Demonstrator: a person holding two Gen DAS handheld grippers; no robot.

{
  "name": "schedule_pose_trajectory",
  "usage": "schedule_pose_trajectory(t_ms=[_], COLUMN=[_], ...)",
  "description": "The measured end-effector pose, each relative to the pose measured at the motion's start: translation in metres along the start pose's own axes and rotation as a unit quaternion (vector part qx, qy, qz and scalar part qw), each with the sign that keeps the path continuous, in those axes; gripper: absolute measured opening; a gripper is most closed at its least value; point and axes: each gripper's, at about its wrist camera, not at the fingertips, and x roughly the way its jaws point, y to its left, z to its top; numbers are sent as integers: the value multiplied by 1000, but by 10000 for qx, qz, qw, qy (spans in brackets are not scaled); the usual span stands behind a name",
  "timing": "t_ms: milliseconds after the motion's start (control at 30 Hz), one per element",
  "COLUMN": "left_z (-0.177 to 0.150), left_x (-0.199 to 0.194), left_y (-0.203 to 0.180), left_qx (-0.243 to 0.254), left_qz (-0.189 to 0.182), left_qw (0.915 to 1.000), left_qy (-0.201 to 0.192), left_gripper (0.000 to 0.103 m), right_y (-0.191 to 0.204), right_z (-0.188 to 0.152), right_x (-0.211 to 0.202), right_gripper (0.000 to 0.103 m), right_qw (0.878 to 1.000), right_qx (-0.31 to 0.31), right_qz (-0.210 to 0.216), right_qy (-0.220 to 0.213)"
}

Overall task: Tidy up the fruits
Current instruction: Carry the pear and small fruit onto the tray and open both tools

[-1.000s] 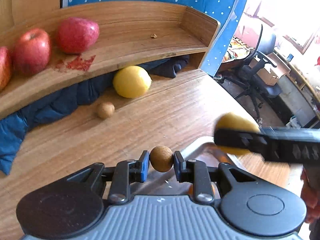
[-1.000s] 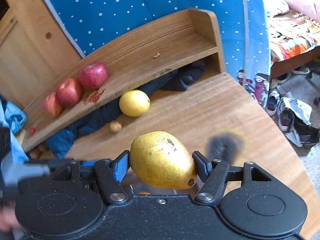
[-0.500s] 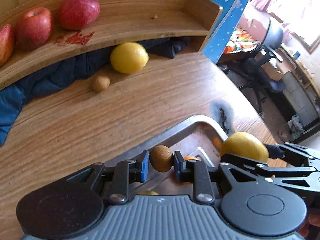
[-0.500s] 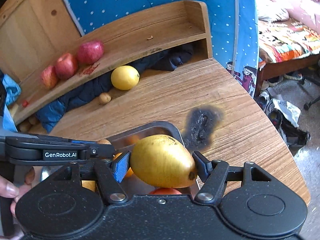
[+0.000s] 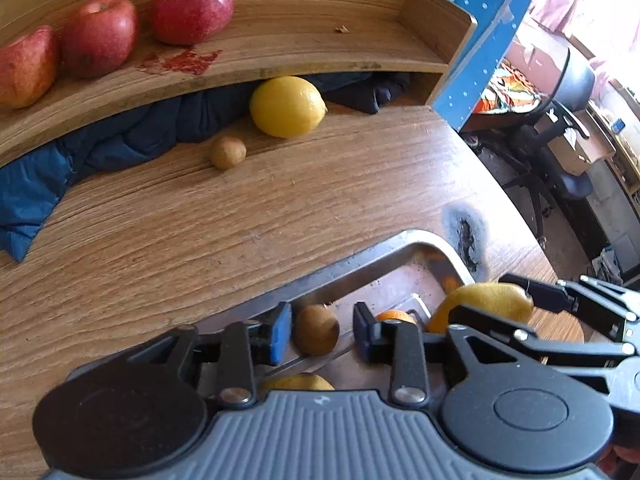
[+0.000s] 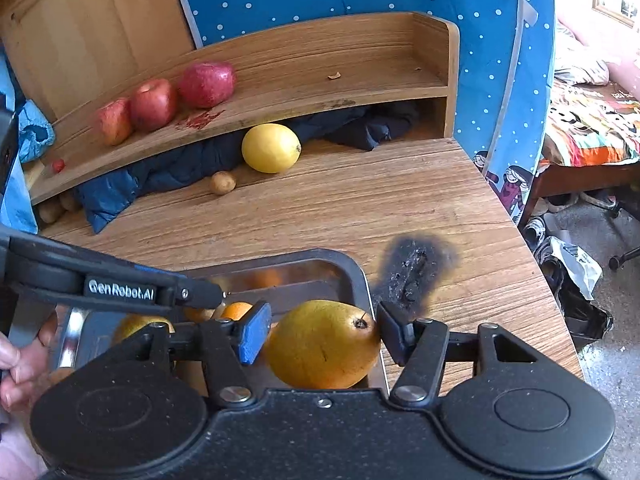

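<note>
My left gripper (image 5: pixel 322 334) hovers over the metal tray (image 5: pixel 400 242), open by a small gap around a small brown round fruit (image 5: pixel 316 335) that is loose between the pads. The right gripper (image 6: pixel 320 330) is shut on a yellow pear (image 6: pixel 324 346), held low over the tray's right end (image 6: pixel 352 268). In the tray lie an orange (image 6: pixel 236 310) and another yellow fruit (image 6: pixel 136 326), partly hidden. A lemon (image 5: pixel 286 106) and a second small brown fruit (image 5: pixel 228 153) rest on the wooden table by the shelf.
Three red apples (image 5: pixel 100 34) sit on the curved wooden shelf (image 5: pixel 304 40), with a blue jacket (image 5: pixel 120 148) stuffed under it. A black burn mark (image 6: pixel 412 272) lies beside the tray. The table edge drops off at the right (image 6: pixel 520 240). A hand (image 6: pixel 16 364) holds the left tool.
Both grippers came down over the tray. The left fingers have parted slightly from the small brown fruit. The pear has turned in the right gripper, its stem end now up.
</note>
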Motion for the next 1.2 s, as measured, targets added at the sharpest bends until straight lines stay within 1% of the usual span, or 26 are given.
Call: schedule_pose_trajectory(t_ms=[67,133,167,200,233,267,300,367,433,467,500,633,800,967,1100,1200], left_z=[0,-1,-2,-2,-3,-5,-6,-11,-19,-22,-26,-44,-70,-102,-126,-138], left_x=[-3,-7,-10,-12,-15,-19,-22,-31,-41,-45,-49,-65,-88,-107,-116,-116], left_y=[1,2,2,2,3,3,3,2,1,1,2,6,8,9,8,7], left_qx=[-102,-171,-208,-246,-286,-320,-340,-354,-368,-385,-410,-624,-742,-573,-399,-432], left_qz=[16,24,28,33,41,55,73,121,159,149,127,90,300,390,518,599], left_qw=[9999,9998,9997,9996,9994,9992,9990,9985,9981,9981,9980,9967,9943,9967,9978,9972], left_qy=[-46,-101,-133,-162,-199,-243,-283,-392,-457,-464,-459,-516,-704,-430,-116,148], left_gripper=[52,56,59,62,68,73,77,88,92,96,98,100,102,102,102,102], right_y=[0,1,2,2,2,2,3,3,5,6,6,9,11,14,13,12], right_z=[-1,-4,-5,-6,-8,-10,-11,-15,-20,-22,-24,-33,-47,-69,-87,-97], right_x=[-1,-5,-7,-10,-14,-17,-21,-29,-39,-43,-47,-64,-83,-97,-103,-104], right_gripper=[67,73,75,79,84,85,88,93,98,98,100,102,102,102,102,102], right_qw=[10000,9999,9999,9998,9997,9996,9994,9991,9986,9984,9982,9974,9966,9965,9970,9976], right_qx=[1,-43,-68,-83,-94,-109,-133,-190,-240,-263,-288,-382,-412,-366,-199,-85], right_qz=[47,92,120,149,177,203,233,268,314,334,345,384,440,492,609,614], right_qy=[-1,-31,-58,-89,-128,-165,-207,-275,-346,-372,-393,-473,-570,-574,-441,-323])
